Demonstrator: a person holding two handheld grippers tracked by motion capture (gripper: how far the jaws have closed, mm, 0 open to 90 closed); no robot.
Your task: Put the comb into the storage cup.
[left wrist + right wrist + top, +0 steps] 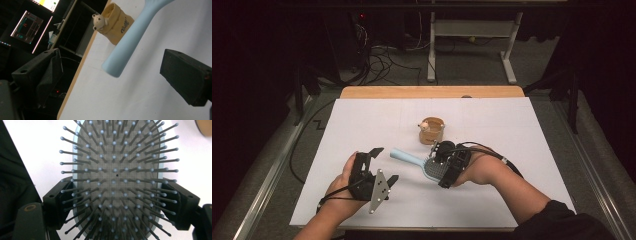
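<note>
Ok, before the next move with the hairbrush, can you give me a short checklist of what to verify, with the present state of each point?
1. Right gripper shut on the hairbrush: ok. In the right gripper view its fingers press the two edges of the bristle head.
2. Brush handle free: ok. The handle points toward the left gripper, and nothing holds it.
3. Left gripper open: ok. Nothing lies between its fingers.
4. Handle lined up between the left fingers: not ok. Its end is ahead of them, not yet between.
5. Tan cup apart from the brush: ok.
6. Brush lifted off the white table: cannot tell.
</note>
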